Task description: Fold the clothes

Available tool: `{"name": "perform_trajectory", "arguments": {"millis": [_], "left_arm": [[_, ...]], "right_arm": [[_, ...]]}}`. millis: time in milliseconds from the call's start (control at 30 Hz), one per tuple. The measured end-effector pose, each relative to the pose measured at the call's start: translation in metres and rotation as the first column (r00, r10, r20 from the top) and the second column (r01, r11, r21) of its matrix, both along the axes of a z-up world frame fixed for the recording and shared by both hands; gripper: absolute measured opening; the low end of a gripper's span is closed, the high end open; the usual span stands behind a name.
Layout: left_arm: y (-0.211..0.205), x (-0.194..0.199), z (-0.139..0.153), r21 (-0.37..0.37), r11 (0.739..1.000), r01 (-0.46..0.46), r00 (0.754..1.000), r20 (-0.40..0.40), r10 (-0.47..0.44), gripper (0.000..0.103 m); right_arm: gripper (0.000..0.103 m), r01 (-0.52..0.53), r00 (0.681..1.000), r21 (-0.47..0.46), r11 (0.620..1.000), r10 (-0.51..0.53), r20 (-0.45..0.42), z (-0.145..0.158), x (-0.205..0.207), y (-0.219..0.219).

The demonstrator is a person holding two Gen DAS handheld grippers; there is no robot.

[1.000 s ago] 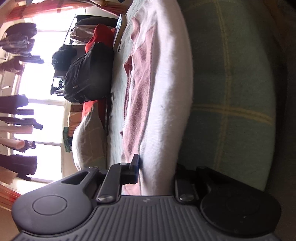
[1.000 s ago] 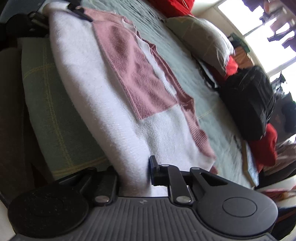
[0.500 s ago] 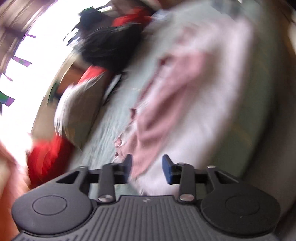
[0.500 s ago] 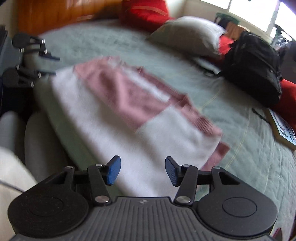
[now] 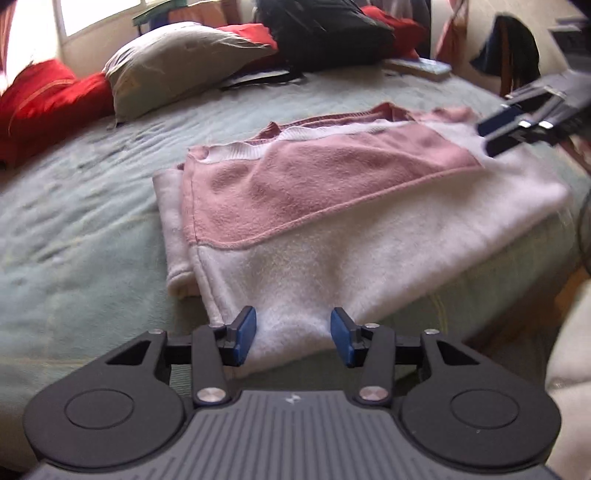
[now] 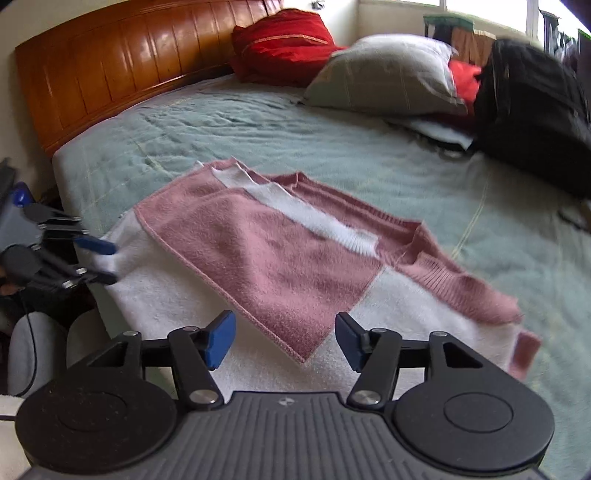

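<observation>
A pink and white sweater (image 5: 332, 206) (image 6: 277, 258) lies folded flat on the green bedspread (image 5: 74, 229) (image 6: 332, 155), near the bed's front edge. My left gripper (image 5: 293, 336) hovers open over the sweater's near white edge; the cloth shows between the blue pads (image 5: 245, 334) without being pinched. It also shows at the left of the right wrist view (image 6: 99, 260). My right gripper (image 6: 284, 339) hangs above the other end of the sweater. Its jaws are opening and nothing is gripped between them. The left wrist view shows it at the upper right (image 5: 506, 129).
A grey pillow (image 5: 177, 62) (image 6: 388, 74), red cushions (image 5: 44, 103) (image 6: 288, 44) and a black backpack (image 5: 325, 33) (image 6: 532, 110) lie at the far side of the bed. A wooden headboard (image 6: 110, 74) stands at the left. A book (image 5: 421, 66) rests beyond the sweater.
Both grippers were shut on the sweater's white edge; they have let go, opened, rolled upright and lifted back from it. The sweater now lies flat on the bed.
</observation>
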State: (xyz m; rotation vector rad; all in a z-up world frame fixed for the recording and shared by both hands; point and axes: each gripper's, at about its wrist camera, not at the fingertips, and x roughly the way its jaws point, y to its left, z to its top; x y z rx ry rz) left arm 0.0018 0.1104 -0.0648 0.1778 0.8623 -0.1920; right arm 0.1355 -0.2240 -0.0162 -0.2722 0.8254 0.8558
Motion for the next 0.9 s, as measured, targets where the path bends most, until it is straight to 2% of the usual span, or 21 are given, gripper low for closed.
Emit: {"name": "perform_trajectory", "arguments": {"millis": [67,133,200,267,333,400,467,500,567,633,767,900], "left_arm": [[0.003,0.005,0.014,-0.028,1.0,-0.013,0.999,0.039,0.014,0.046],[0.014,0.014,0.024,-0.096,0.993,-0.062,0.993,0.091,0.071,0.045],[0.028,0.029,0.024,-0.164,0.977,-0.138,0.984,0.089,0.154,0.037],[0.034,0.038,0.019,-0.208,0.964,-0.163,0.979,0.087,0.184,0.036],[0.035,0.042,0.01,-0.267,0.953,-0.14,0.984,0.072,0.165,0.037],[0.027,0.043,-0.004,-0.198,0.969,-0.15,0.988,0.007,0.154,0.038],[0.018,0.034,-0.012,-0.103,0.988,-0.117,0.993,0.022,0.12,0.036],[0.018,0.03,-0.009,-0.099,0.988,-0.118,0.993,0.009,0.119,0.036],[0.022,0.028,0.002,-0.124,0.983,-0.139,0.99,-0.018,0.138,0.036],[0.018,0.035,0.011,-0.137,0.981,-0.136,0.99,0.011,0.138,0.036],[0.01,0.047,0.029,-0.163,0.978,-0.128,0.988,0.067,0.14,0.04],[0.006,0.075,0.022,-0.242,0.959,-0.148,0.982,0.076,0.171,0.043]], "right_arm": [[0.065,0.001,1.0,0.033,0.999,-0.001,-0.009,-0.001,0.008,0.004],[0.065,0.003,1.0,0.074,0.997,-0.002,-0.01,0.001,0.015,0.009],[0.065,0.008,1.0,0.115,0.993,-0.007,-0.007,0.004,0.02,0.013],[0.065,0.008,1.0,0.163,0.987,-0.006,-0.018,0.005,0.025,0.015],[0.065,0.011,1.0,0.2,0.98,-0.006,-0.029,0.003,0.028,0.014],[0.065,0.017,0.999,0.223,0.975,-0.008,-0.04,-0.002,0.031,0.013],[0.065,0.014,0.999,0.206,0.978,-0.005,-0.042,-0.007,0.033,0.014],[0.065,0.012,0.999,0.198,0.98,-0.004,-0.044,-0.01,0.034,0.015],[0.065,0.003,1.0,0.147,0.989,-0.002,-0.003,-0.014,0.035,0.021],[0.065,0.008,0.999,0.099,0.995,-0.012,0.043,-0.015,0.04,0.031],[0.065,-0.021,0.998,0.063,0.998,0.017,0.064,-0.024,0.051,0.059],[0.067,-0.116,0.99,-0.02,0.993,0.118,0.081,-0.047,0.039,0.094]]}}
